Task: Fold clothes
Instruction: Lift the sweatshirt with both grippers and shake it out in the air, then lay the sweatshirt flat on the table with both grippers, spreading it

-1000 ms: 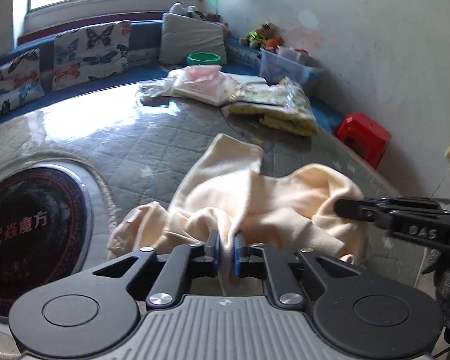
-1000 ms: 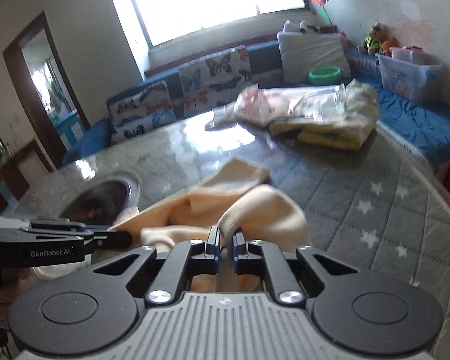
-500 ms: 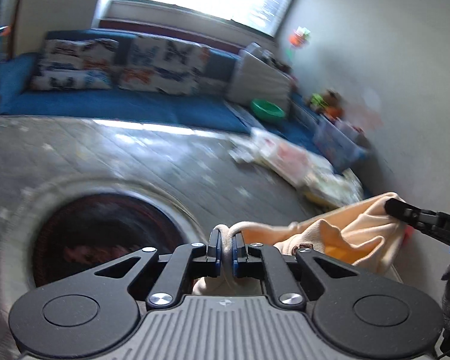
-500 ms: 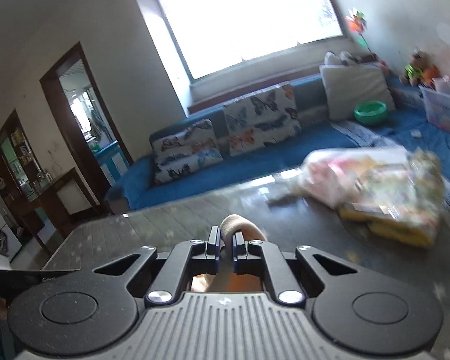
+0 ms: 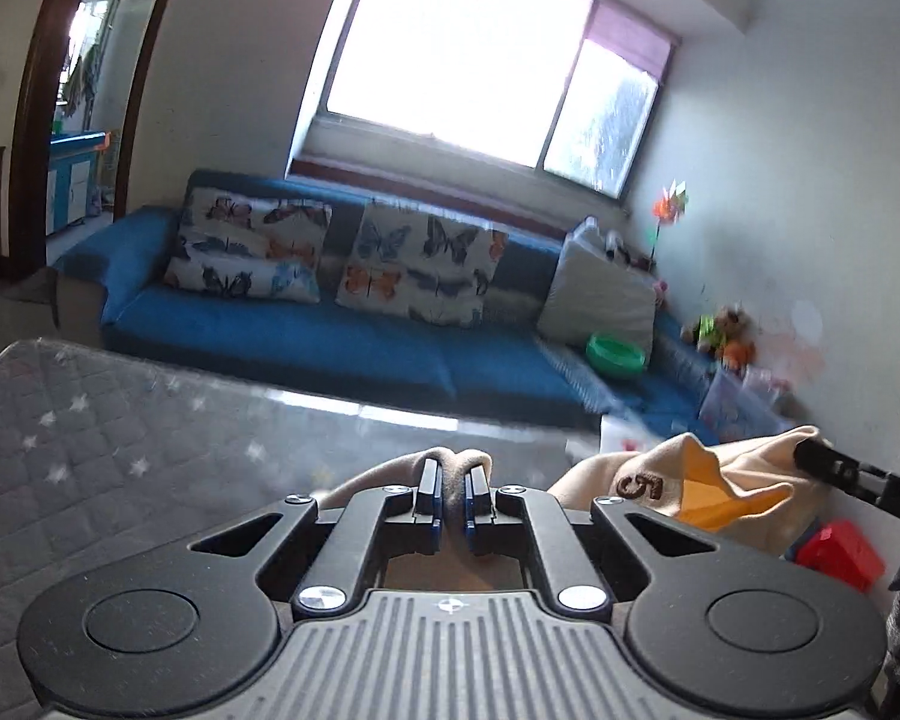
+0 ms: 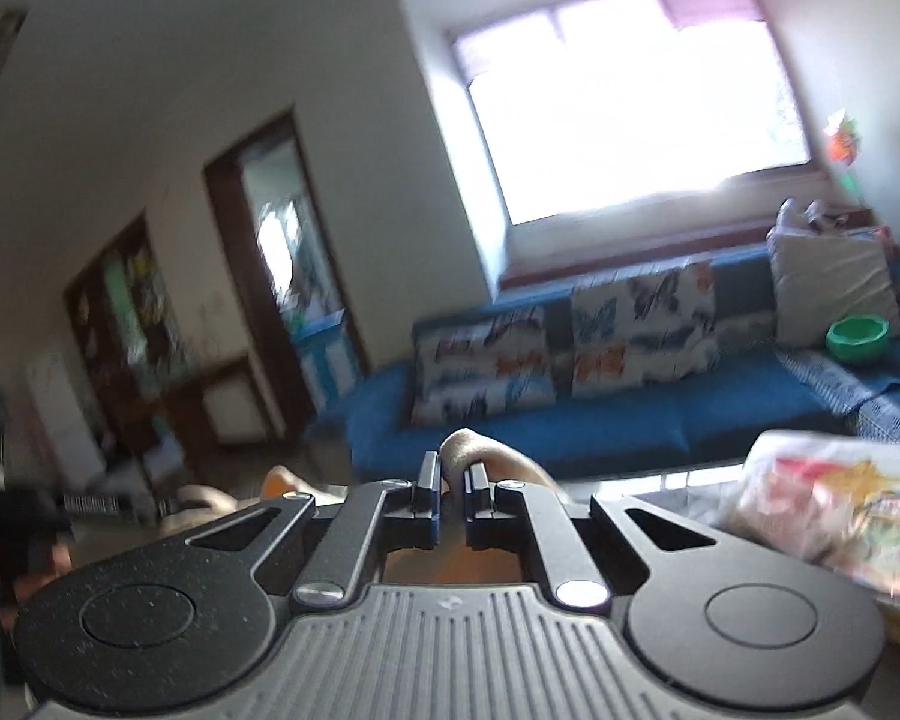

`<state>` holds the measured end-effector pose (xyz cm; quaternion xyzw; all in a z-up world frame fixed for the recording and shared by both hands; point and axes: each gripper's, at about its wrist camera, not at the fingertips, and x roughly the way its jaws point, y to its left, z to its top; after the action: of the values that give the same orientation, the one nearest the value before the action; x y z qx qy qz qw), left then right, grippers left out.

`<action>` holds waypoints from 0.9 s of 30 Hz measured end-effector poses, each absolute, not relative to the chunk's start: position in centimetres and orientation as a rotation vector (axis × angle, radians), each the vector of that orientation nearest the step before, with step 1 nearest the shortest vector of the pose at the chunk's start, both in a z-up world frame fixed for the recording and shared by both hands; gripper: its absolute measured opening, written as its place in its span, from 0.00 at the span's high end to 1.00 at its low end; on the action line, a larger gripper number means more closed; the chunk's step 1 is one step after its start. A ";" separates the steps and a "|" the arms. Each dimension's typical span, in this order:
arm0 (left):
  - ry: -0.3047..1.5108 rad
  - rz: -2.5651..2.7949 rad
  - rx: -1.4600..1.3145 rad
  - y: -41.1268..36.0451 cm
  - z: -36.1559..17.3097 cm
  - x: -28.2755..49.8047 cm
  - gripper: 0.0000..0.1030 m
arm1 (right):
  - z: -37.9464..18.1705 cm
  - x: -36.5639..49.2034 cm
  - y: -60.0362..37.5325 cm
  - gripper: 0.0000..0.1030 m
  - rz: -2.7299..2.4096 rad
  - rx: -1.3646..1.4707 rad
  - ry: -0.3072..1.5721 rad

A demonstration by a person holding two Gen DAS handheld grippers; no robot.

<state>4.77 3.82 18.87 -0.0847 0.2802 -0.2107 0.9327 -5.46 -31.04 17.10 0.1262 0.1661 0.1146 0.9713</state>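
Both tongs are pinched nearly closed on cloth. Left gripper (image 5: 452, 495) clamps a bunched fold of the cream garment (image 5: 714, 498), which hangs lifted above the grey quilted table (image 5: 90, 450) and stretches toward the right gripper (image 5: 810, 455), whose tip bites its far edge. A brown "5" shows on the fabric. Right gripper's own view shows the same pinch (image 6: 450, 492). Beyond the table stand the blue sofa (image 5: 342, 342), butterfly cushions (image 5: 420, 264) and green bowl (image 5: 615, 354).
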 end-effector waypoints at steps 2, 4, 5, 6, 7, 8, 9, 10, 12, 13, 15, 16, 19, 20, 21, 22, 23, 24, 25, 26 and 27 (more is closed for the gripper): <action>0.608 -0.434 -0.147 4.3 17.9 3.4 0.93 | 15.3 -6.8 -30.3 0.94 0.261 0.230 0.396; 0.638 -0.444 -0.118 4.4 16.6 1.5 0.93 | 13.3 -8.3 -29.5 0.94 0.289 0.208 0.467; 0.653 -0.448 -0.102 4.4 15.8 0.6 0.93 | 12.3 -9.2 -29.1 0.94 0.302 0.195 0.506; 0.668 -0.449 -0.087 4.3 14.9 -0.3 0.93 | 11.3 -10.0 -28.6 0.94 0.312 0.184 0.544; 0.682 -0.451 -0.071 4.3 14.0 -1.2 0.93 | 10.3 -10.8 -28.2 0.94 0.323 0.174 0.582; 0.700 -0.451 -0.054 4.1 13.1 -2.2 0.93 | 9.3 -11.7 -27.8 0.94 0.334 0.164 0.620; 0.722 -0.450 -0.033 3.9 12.1 -3.1 0.93 | 8.3 -12.5 -27.5 0.94 0.342 0.163 0.649; 0.744 -0.451 -0.015 3.7 11.1 -3.9 0.93 | 7.4 -13.3 -27.3 0.94 0.349 0.162 0.679; 0.791 -0.454 0.007 3.5 9.4 -5.1 0.93 | 5.9 -14.4 -26.9 0.94 0.360 0.163 0.730; 0.814 -0.455 0.016 3.4 8.6 -5.6 0.93 | 5.3 -15.0 -26.7 0.94 0.363 0.160 0.752; 0.857 -0.455 0.024 3.5 7.2 -6.8 0.93 | 4.4 -15.6 -26.5 0.94 0.372 0.167 0.791; 0.876 -0.457 0.030 3.5 6.6 -7.1 0.92 | 3.9 -16.1 -26.3 0.94 0.380 0.144 0.820; 0.908 -0.458 0.041 3.4 5.5 -7.9 0.91 | 3.3 -16.8 -26.2 0.91 0.388 0.097 0.869; 0.916 -0.458 0.044 3.5 5.3 -8.3 0.90 | 3.7 -17.0 -26.4 0.89 0.383 0.086 0.866; 0.920 -0.459 0.051 3.5 5.1 -8.6 0.88 | 4.1 -17.1 -26.5 0.88 0.379 0.075 0.864; 0.924 -0.460 0.057 3.6 5.0 -8.9 0.86 | 4.5 -17.2 -26.7 0.87 0.374 0.064 0.861; 0.927 -0.460 0.064 3.6 4.8 -9.3 0.84 | 4.9 -17.0 -26.9 0.84 0.369 0.059 0.853; 0.926 -0.462 0.067 3.7 4.9 -9.5 0.81 | 5.4 -16.9 -27.1 0.80 0.363 0.053 0.844; 0.918 -0.465 0.066 3.7 5.1 -9.6 0.80 | 5.6 -16.8 -27.1 0.79 0.357 0.047 0.837; 0.910 -0.467 0.065 3.8 5.4 -9.7 0.74 | 6.0 -16.1 -27.2 0.79 0.347 0.030 0.823; 0.900 -0.469 0.062 3.9 5.7 -9.8 0.65 | 6.4 -15.4 -27.3 0.78 0.338 0.014 0.810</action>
<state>-9.84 3.87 5.68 0.0298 0.4308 -0.2244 0.8736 -15.44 -27.26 6.41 0.0069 0.3920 0.1635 0.9053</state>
